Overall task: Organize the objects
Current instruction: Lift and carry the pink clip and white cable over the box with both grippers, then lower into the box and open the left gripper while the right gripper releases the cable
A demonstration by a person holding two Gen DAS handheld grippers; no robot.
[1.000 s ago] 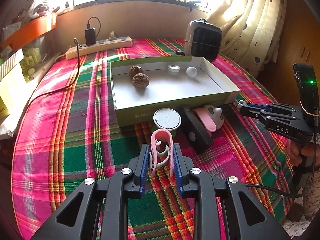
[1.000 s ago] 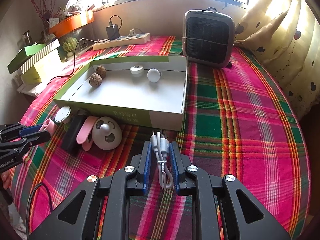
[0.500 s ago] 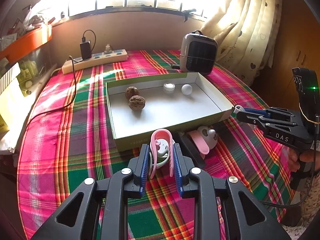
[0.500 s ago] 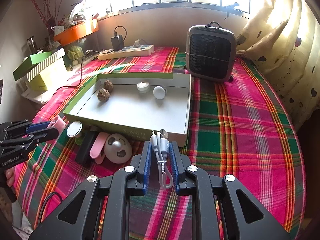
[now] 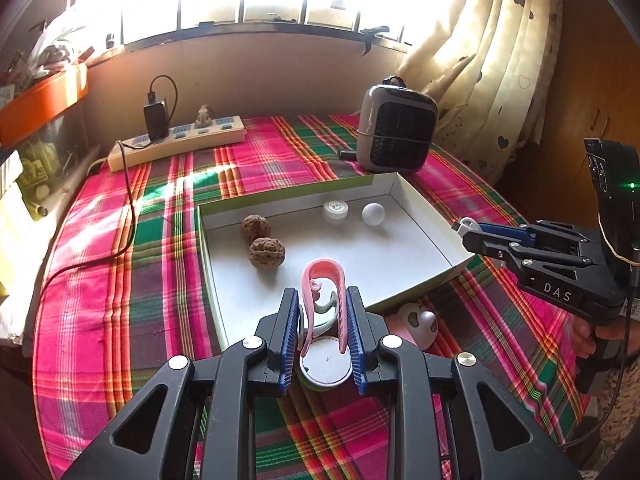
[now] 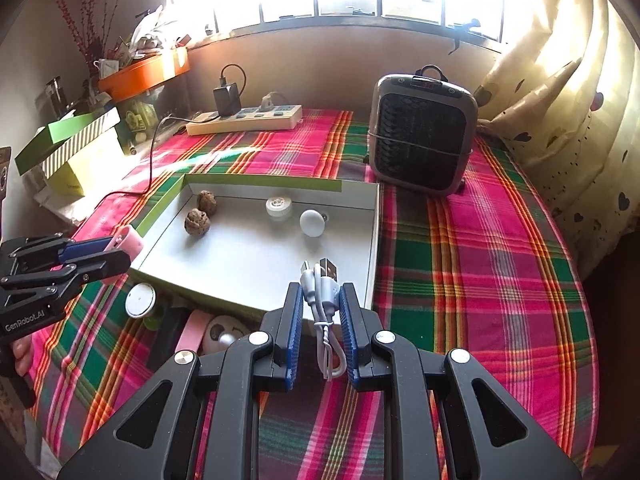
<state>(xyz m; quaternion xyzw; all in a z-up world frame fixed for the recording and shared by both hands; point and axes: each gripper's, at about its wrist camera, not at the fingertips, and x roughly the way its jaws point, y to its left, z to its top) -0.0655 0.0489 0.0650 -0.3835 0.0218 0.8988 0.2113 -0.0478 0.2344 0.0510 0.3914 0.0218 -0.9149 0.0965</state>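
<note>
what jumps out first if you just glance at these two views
The loud pink-and-green plaid tablecloth fills both views, with a shallow white box in the middle holding two walnuts and a white ball. In the foreground, the left gripper pinches a pink clip, and the right gripper a bundled white USB cable. A grey heater stands behind the box, under the bright window.

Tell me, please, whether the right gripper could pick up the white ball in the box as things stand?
Probably not yet. The right gripper is shut on a white cable, so its jaws are occupied. The path to the white ball over the open box otherwise looks clear.
</note>
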